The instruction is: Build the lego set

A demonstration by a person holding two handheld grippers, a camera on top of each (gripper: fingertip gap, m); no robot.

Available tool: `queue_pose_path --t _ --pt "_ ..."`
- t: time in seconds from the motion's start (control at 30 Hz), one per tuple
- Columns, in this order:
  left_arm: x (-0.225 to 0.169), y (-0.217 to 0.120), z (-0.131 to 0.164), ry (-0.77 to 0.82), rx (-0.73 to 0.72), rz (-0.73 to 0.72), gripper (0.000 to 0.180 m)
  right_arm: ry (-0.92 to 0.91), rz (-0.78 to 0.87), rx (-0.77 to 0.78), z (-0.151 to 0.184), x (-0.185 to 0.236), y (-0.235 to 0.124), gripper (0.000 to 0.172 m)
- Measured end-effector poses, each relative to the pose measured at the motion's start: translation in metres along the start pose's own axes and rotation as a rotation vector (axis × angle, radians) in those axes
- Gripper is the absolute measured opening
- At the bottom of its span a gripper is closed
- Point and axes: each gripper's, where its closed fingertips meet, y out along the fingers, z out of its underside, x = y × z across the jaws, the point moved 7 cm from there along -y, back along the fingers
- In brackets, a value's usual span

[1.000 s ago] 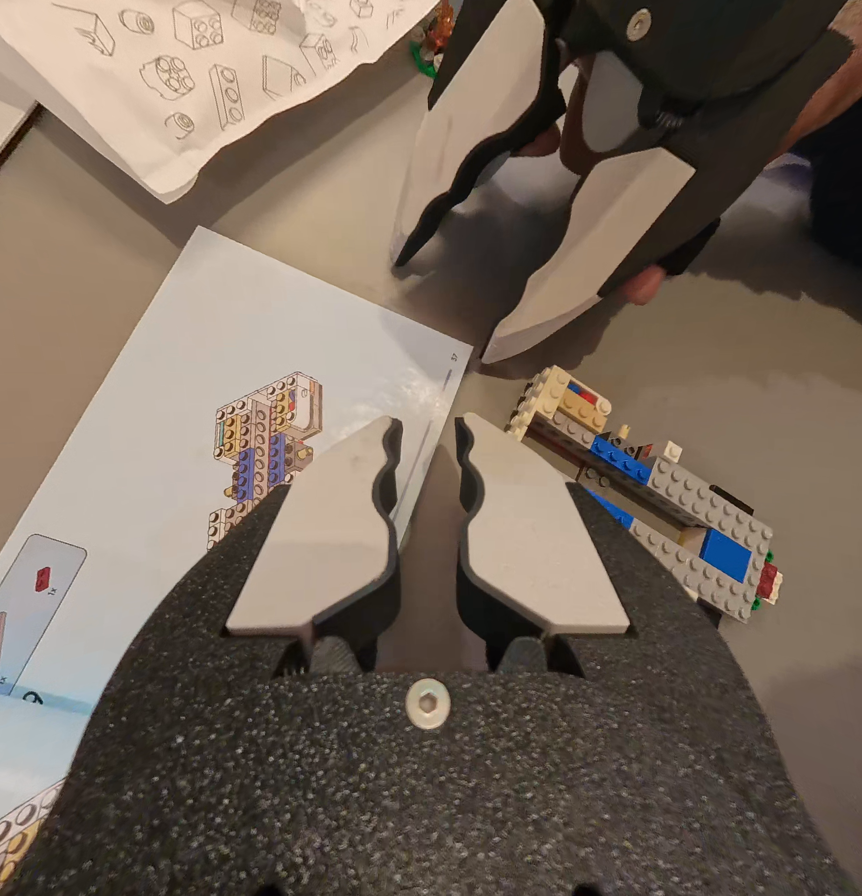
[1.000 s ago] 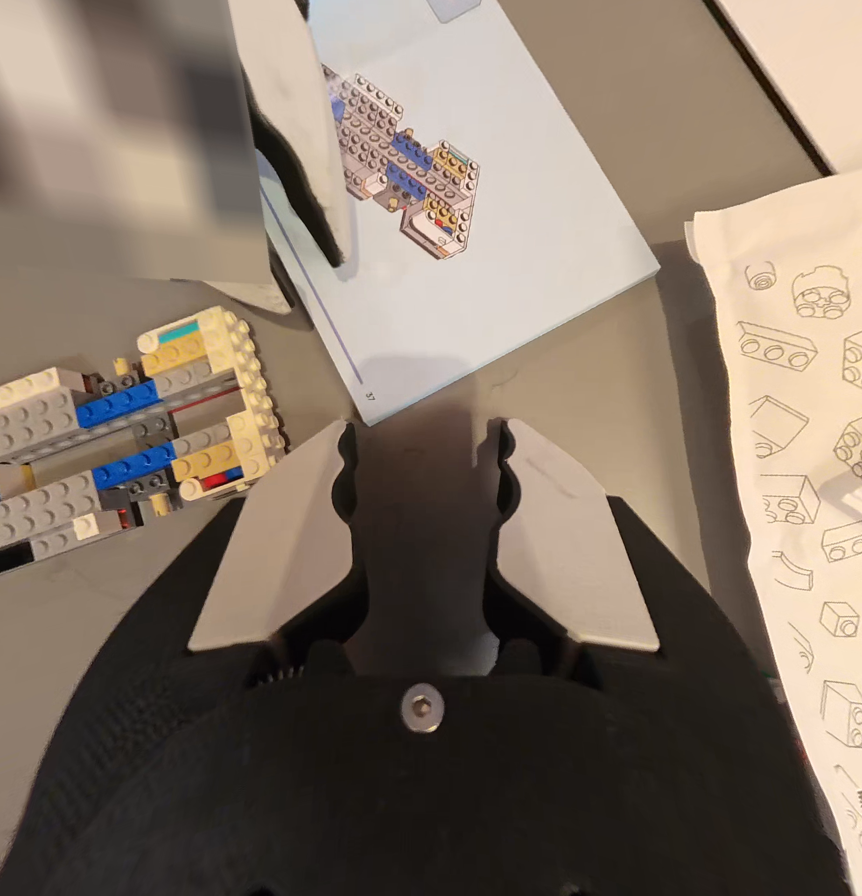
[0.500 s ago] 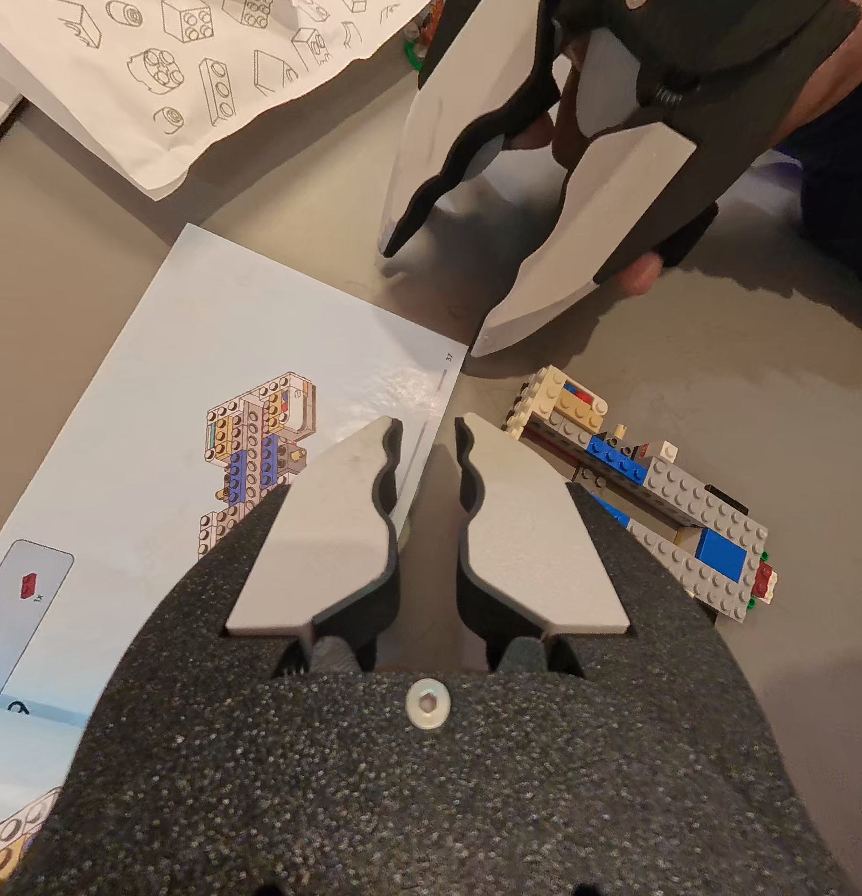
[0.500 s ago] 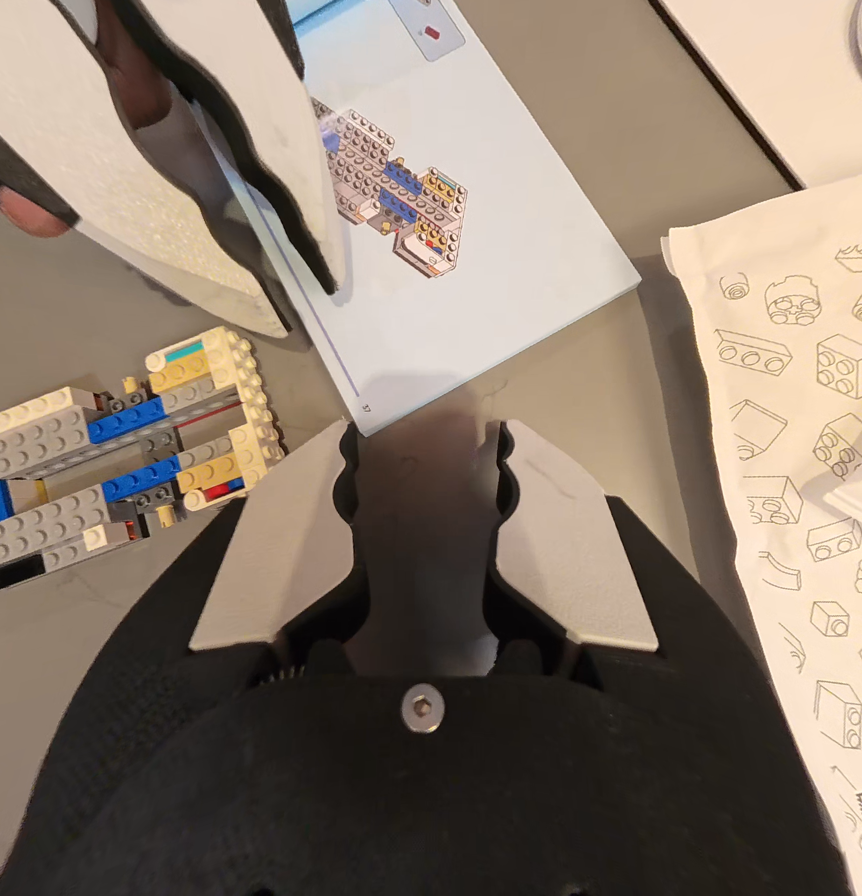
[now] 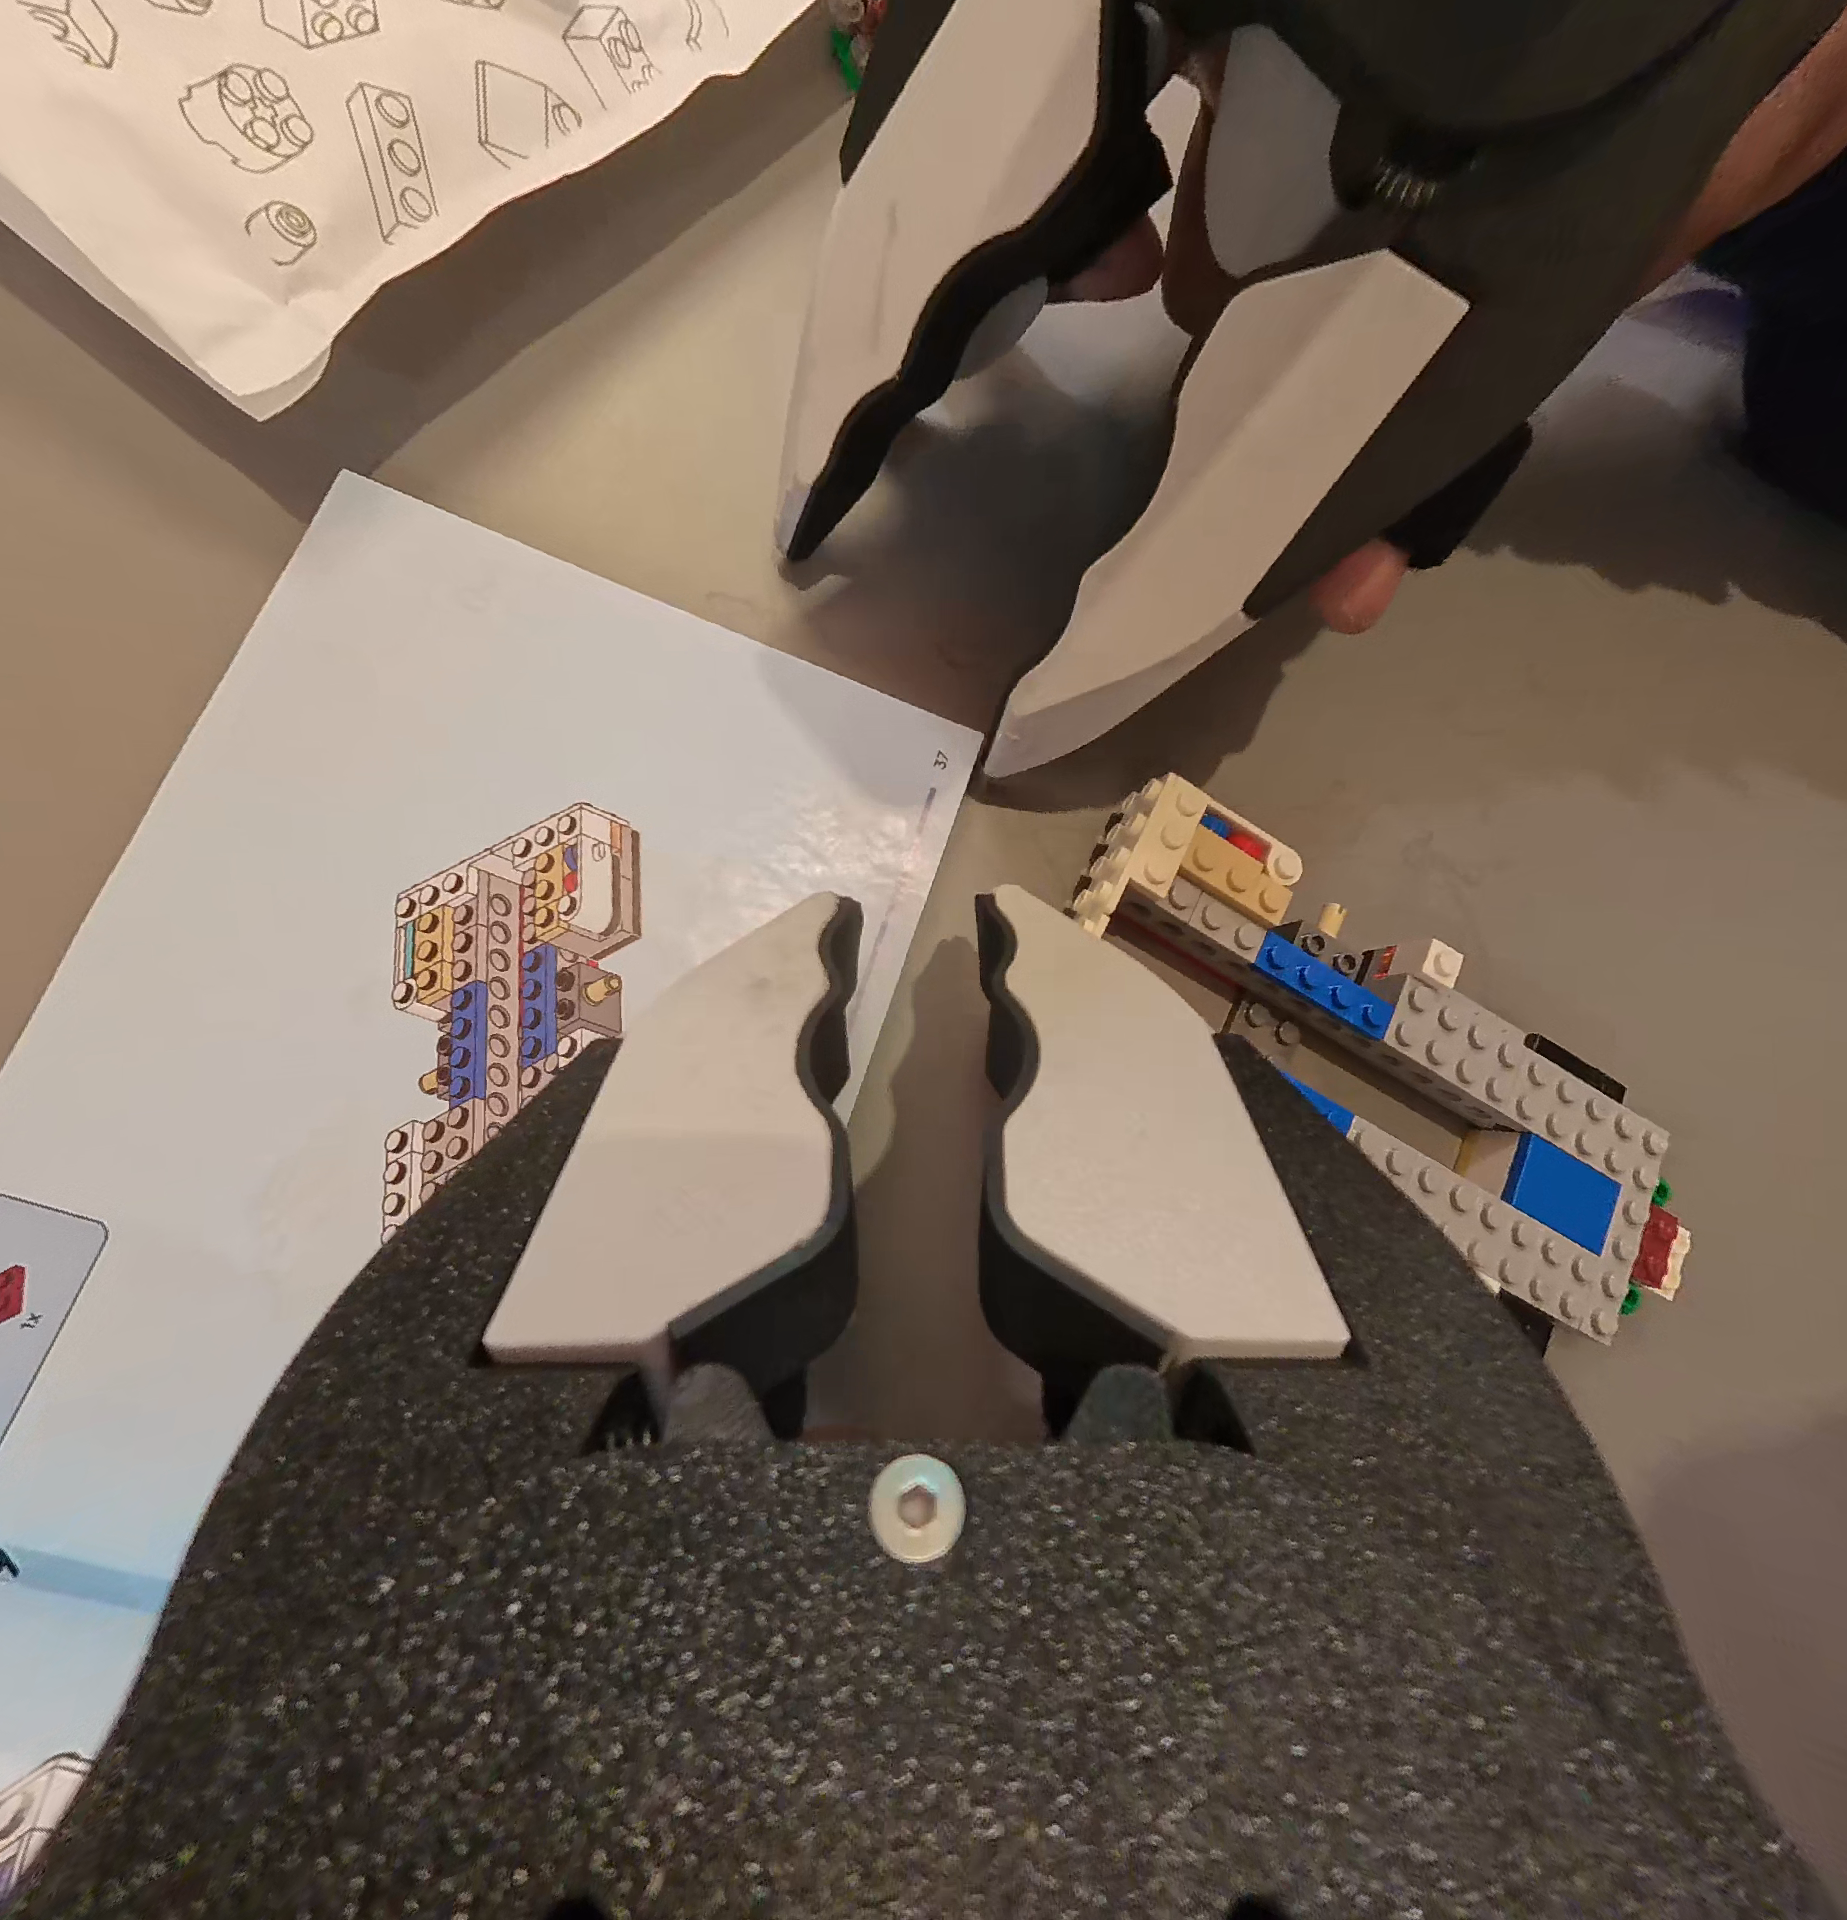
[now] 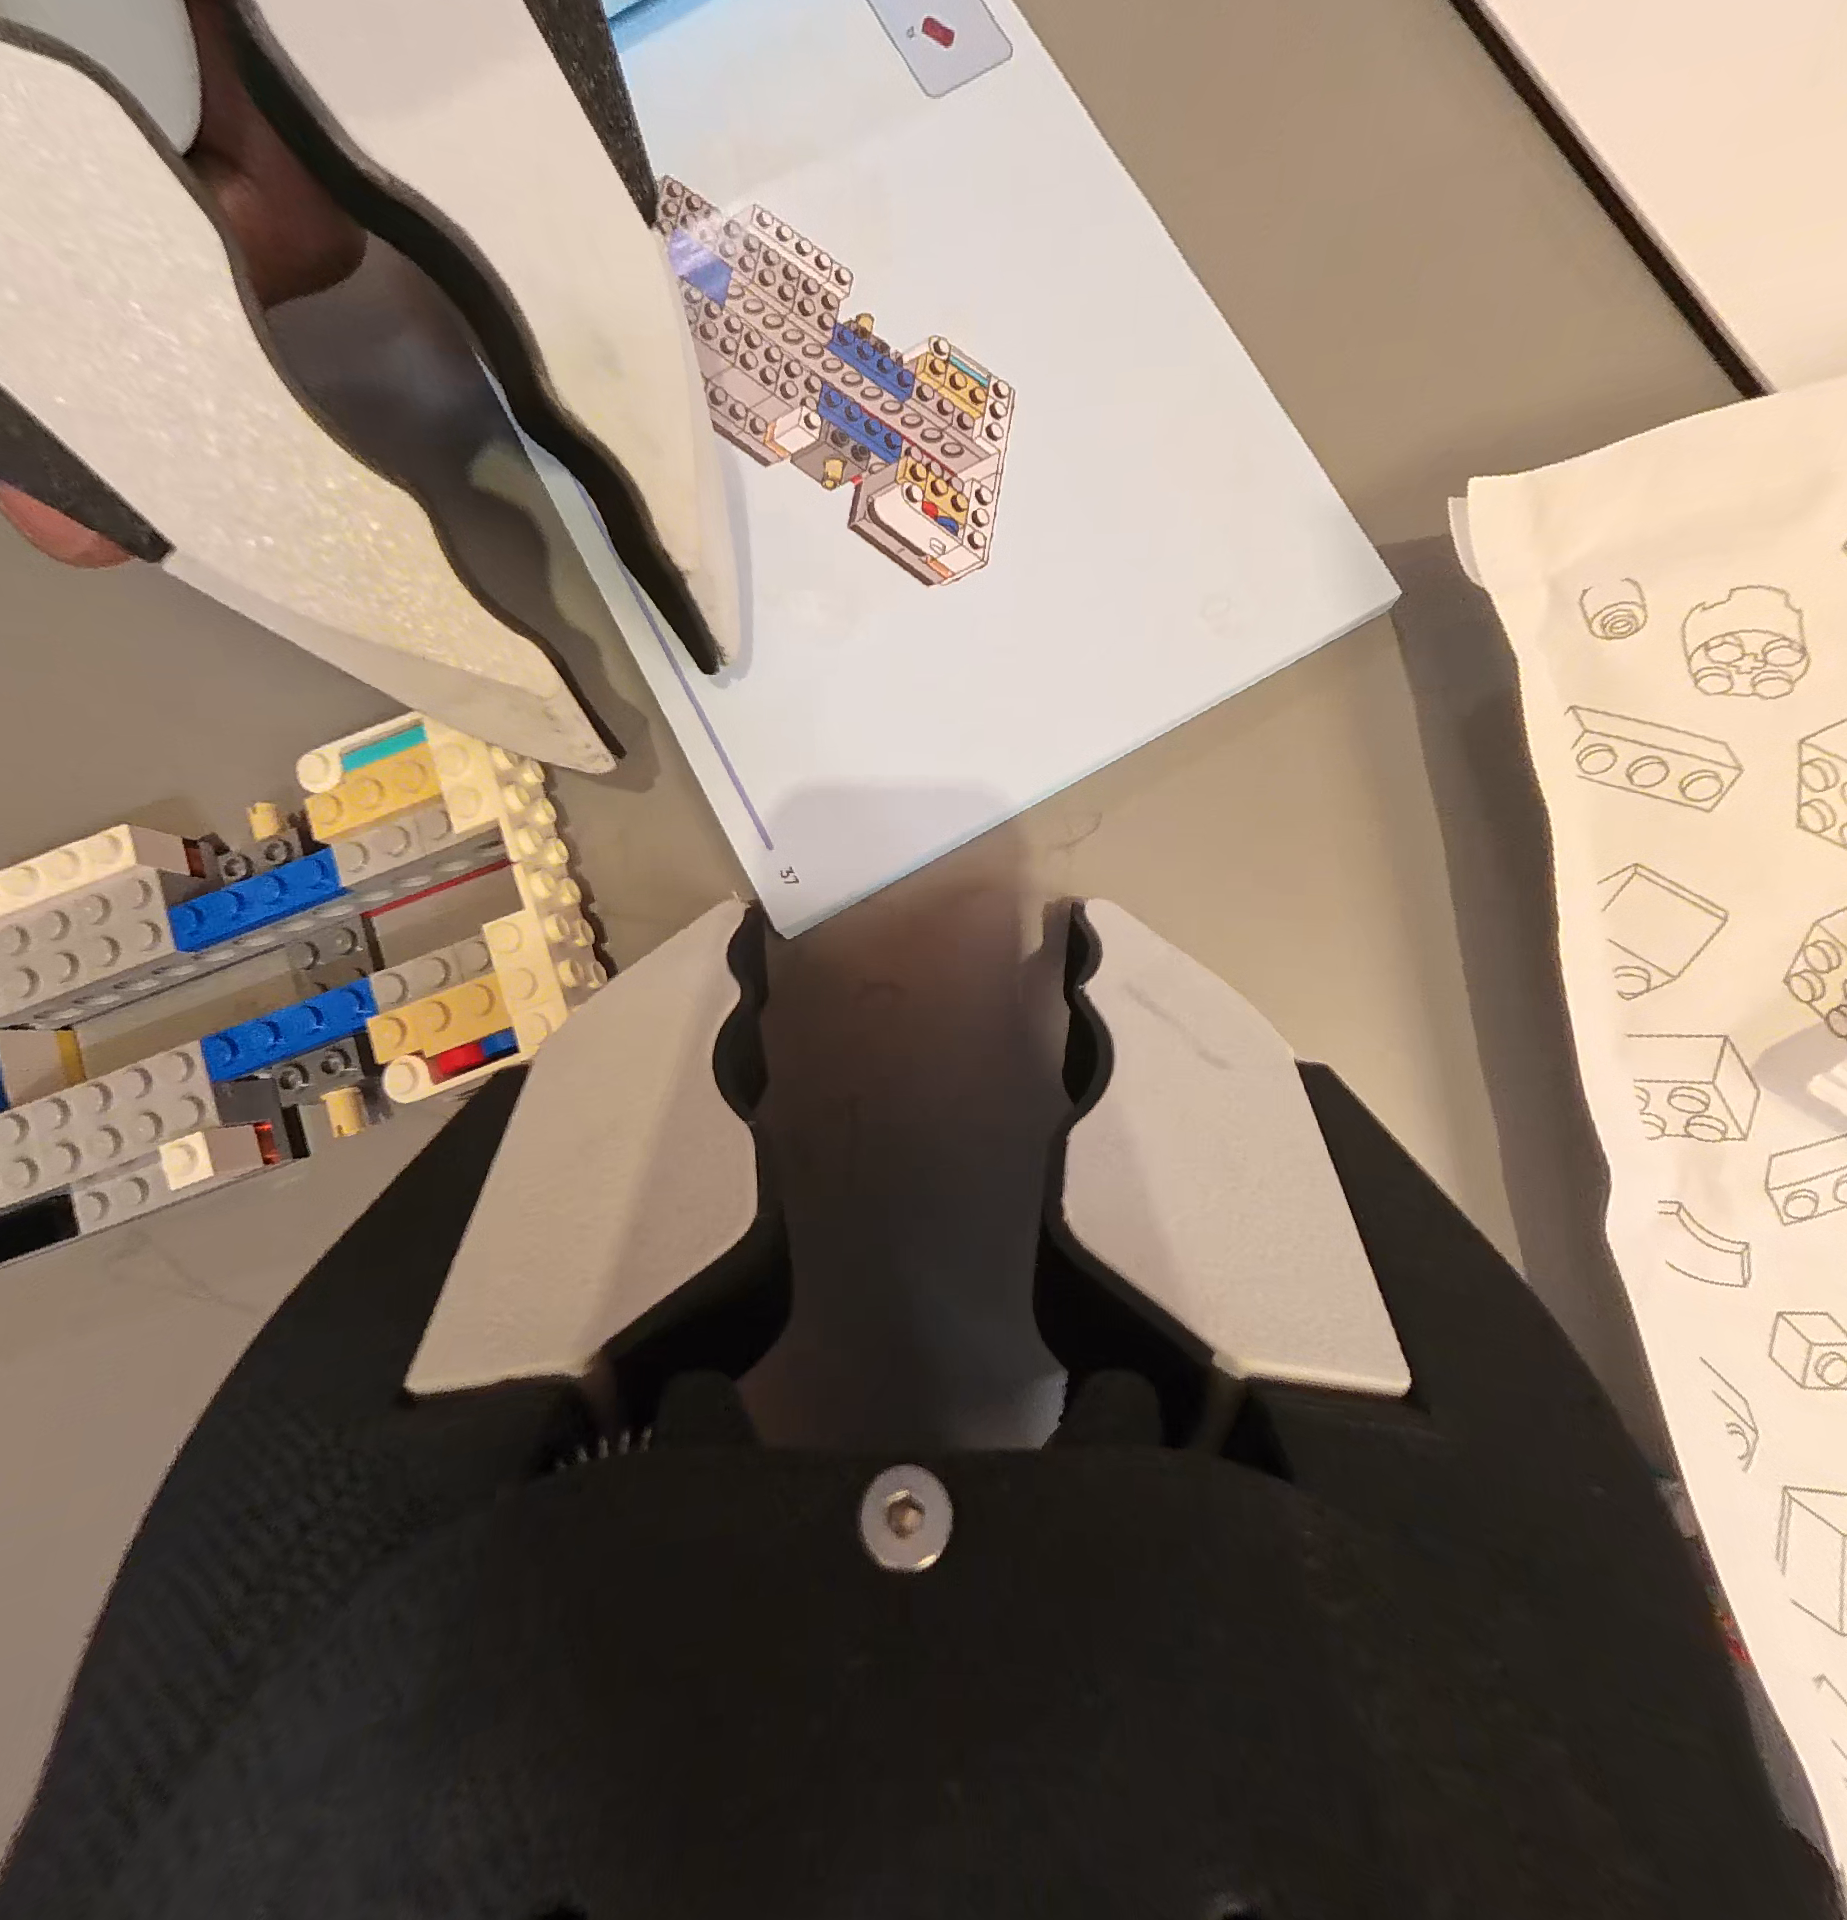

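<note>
While both grippers are hanging over the grey table [image 5: 586, 499], neither one is gripping anything. The left gripper [image 5: 914, 909] is holding its jaws a narrow way apart, with only the tabletop and the right edge of the pale blue instruction booklet [image 5: 483, 727] showing through the gap; its left fingertip [image 5: 831, 914] is hanging over that edge. The right gripper [image 6: 903, 914] is standing with its jaws spread wider, bare table between them, and its left fingertip [image 6: 737, 920] is sitting just beside the booklet's numbered corner [image 6: 784, 914], whether touching it I cannot tell.

A half-built brick model [image 5: 1418, 1060] is lying flat on the table just beside the booklet. Seen from the left gripper it is lying to the right of the claw, its long axis running away down and to the right, the cream and tan end nearest that gripper's right fingertip. Seen from the right gripper the same model [image 6: 223, 977] is lying off to the left, its long axis running sideways out of view, with the cream end close to the left finger. Both claws are facing each other across the booklet corner, and both are near the model's cream end; which is nearer I cannot tell.

A white paper bag printed with brick outlines [image 6: 1708, 935] is lying well apart on the right gripper's other side.
</note>
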Motion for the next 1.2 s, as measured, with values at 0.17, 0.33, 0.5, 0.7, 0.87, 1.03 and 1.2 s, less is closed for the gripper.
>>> queue_pose_path --t 0.17,0.33,0.5,0.7,0.87,1.03,1.2 --pt "0.001 0.0 0.0 -0.001 -0.004 -0.006 0.022 0.025 -0.005 -0.015 -0.001 -0.002 -0.002 0.055" --pt "-0.001 0.002 0.0 0.008 0.004 -0.011 0.023 0.034 -0.001 -0.023 -0.002 -0.003 -0.003 0.055" --pt "-0.002 0.005 0.0 0.024 0.009 -0.031 0.024 0.047 0.009 -0.042 -0.004 -0.005 -0.004 0.055" --pt "-0.003 0.008 -0.001 0.047 0.006 -0.054 0.023 0.06 0.036 -0.065 -0.006 -0.007 -0.004 0.054" --pt "-0.004 0.01 -0.002 0.07 -0.004 -0.068 0.02 0.065 0.042 -0.074 -0.006 -0.008 -0.004 0.054" --pt "-0.003 0.011 -0.001 0.076 -0.007 -0.072 0.019 0.017 0.02 -0.062 -0.005 -0.006 -0.007 0.056" --pt "-0.005 0.013 0.0 0.104 0.006 -0.082 0.017 -0.036 -0.001 -0.016 0.0 -0.001 -0.004 0.058"
